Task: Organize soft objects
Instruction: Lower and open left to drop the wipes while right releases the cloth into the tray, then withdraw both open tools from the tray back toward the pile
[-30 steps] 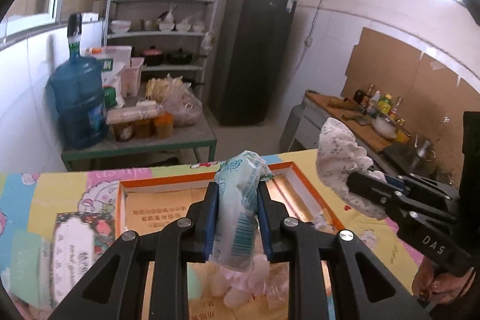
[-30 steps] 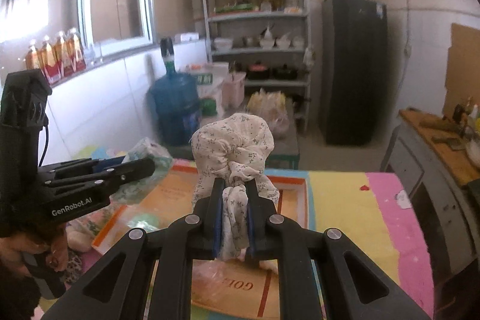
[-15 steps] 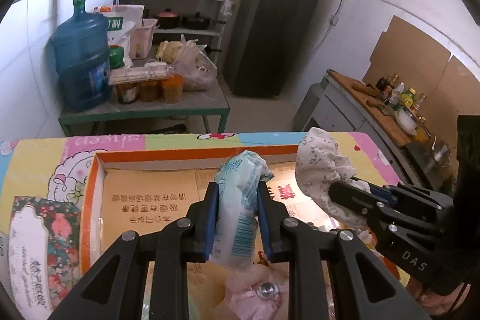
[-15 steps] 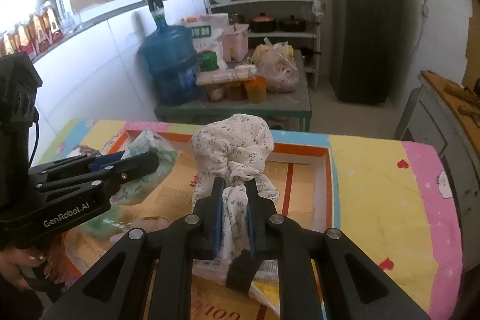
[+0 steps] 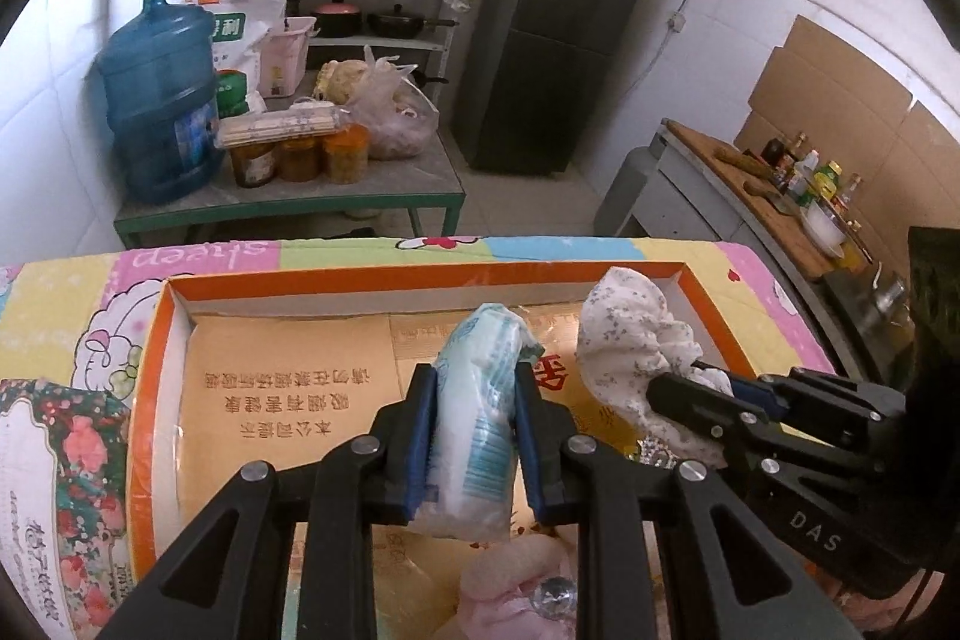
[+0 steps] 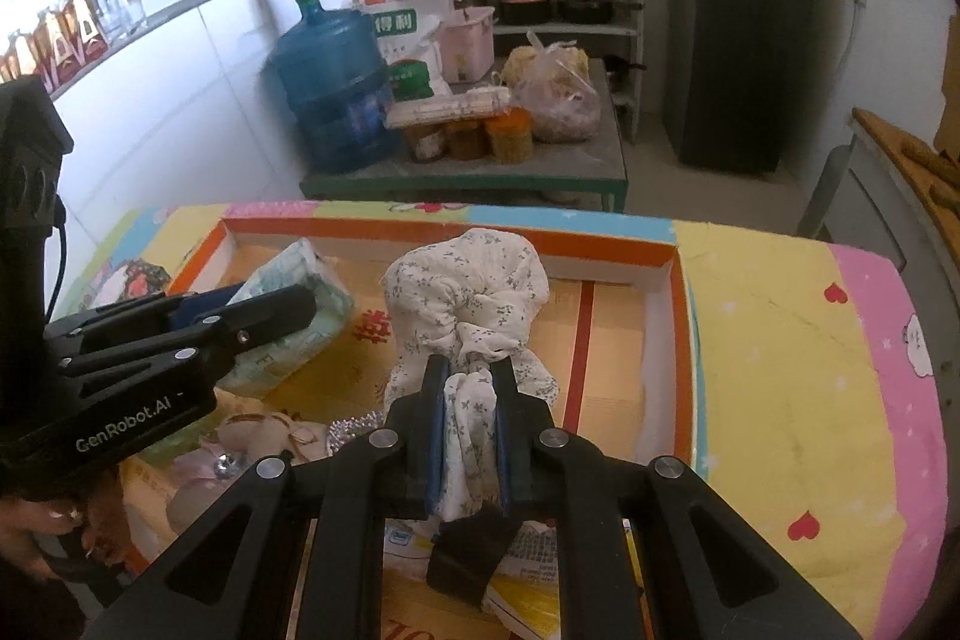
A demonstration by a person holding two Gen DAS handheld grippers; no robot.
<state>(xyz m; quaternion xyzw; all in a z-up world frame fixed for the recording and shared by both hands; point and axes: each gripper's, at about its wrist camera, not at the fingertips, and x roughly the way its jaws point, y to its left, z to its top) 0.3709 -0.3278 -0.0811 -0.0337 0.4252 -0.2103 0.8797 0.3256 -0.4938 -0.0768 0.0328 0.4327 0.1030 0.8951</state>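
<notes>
My left gripper (image 5: 471, 388) is shut on a pale green tissue pack (image 5: 480, 400) and holds it over the orange-rimmed cardboard box (image 5: 420, 274). My right gripper (image 6: 468, 382) is shut on a white floral cloth scrunchie (image 6: 468, 286) and holds it over the same box (image 6: 456, 229), to the right of the tissue pack (image 6: 300, 304). In the left wrist view the scrunchie (image 5: 630, 346) and right gripper (image 5: 672, 394) sit at right. Pink soft items (image 5: 516, 580) lie in the near part of the box.
The box rests on a bright cartoon-print cloth (image 6: 780, 340). A floral item (image 5: 60, 460) lies left of the box. Beyond stand a low green table (image 5: 288, 202) with a blue water jug (image 5: 159, 100), shelves and a dark fridge (image 5: 552, 40).
Both grippers have tilted down and lowered toward the box floor, each still holding its item. More of the box interior shows now.
</notes>
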